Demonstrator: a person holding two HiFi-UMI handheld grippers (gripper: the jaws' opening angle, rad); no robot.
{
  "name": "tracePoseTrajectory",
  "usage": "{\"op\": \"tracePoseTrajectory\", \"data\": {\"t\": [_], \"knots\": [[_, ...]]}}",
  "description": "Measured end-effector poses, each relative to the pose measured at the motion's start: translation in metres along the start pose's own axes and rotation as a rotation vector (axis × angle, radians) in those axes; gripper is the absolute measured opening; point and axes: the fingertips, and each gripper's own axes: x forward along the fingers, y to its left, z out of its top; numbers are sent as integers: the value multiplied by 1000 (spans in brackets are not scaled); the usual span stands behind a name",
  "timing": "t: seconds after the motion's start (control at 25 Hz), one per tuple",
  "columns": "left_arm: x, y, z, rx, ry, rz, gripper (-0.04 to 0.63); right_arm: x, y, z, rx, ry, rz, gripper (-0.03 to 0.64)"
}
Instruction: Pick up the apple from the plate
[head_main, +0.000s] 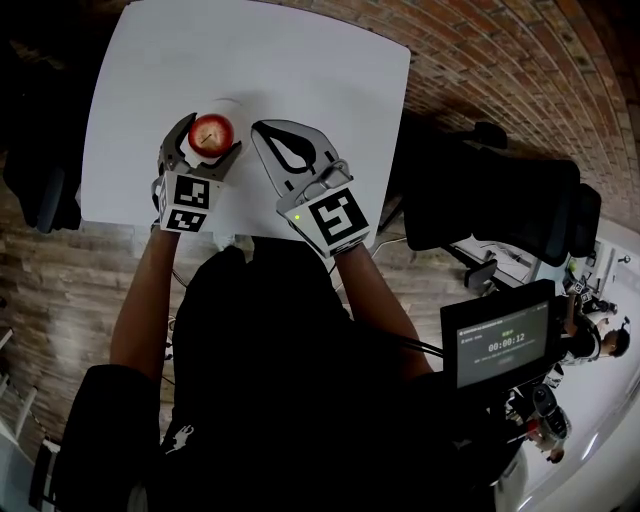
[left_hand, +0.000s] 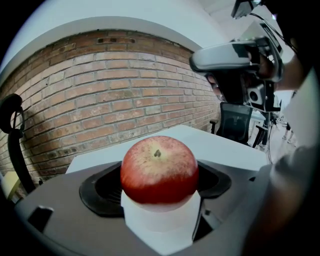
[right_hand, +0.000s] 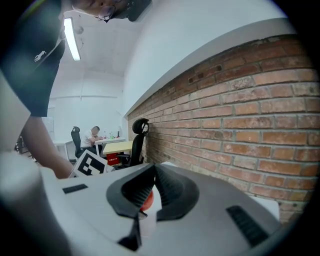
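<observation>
A red apple (head_main: 211, 131) sits between the curved fingers of my left gripper (head_main: 213, 134), which is shut on it. In the left gripper view the apple (left_hand: 159, 169) fills the space between the black pads (left_hand: 102, 192), stem upward, with white surface showing below. A faint rim of the white plate (head_main: 236, 103) shows just beyond the apple on the white table (head_main: 300, 70). My right gripper (head_main: 266, 131) lies beside it to the right, shut with nothing held. In the right gripper view a bit of the apple (right_hand: 146, 200) shows through the gap under the gripper's (right_hand: 150, 168) touching tips.
The table's near edge (head_main: 120, 222) runs under both hands. A black office chair (head_main: 500, 195) stands to the right, another (head_main: 45, 195) to the left. A small screen (head_main: 503, 342) is at lower right. Brick floor surrounds the table.
</observation>
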Motion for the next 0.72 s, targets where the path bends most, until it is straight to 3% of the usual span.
{"op": "tracePoseTrajectory", "data": {"t": [0.72], "knots": [[-42,-14,37,20,-55,-5,417,-27,11,10,-2,-23,-41,4]]}}
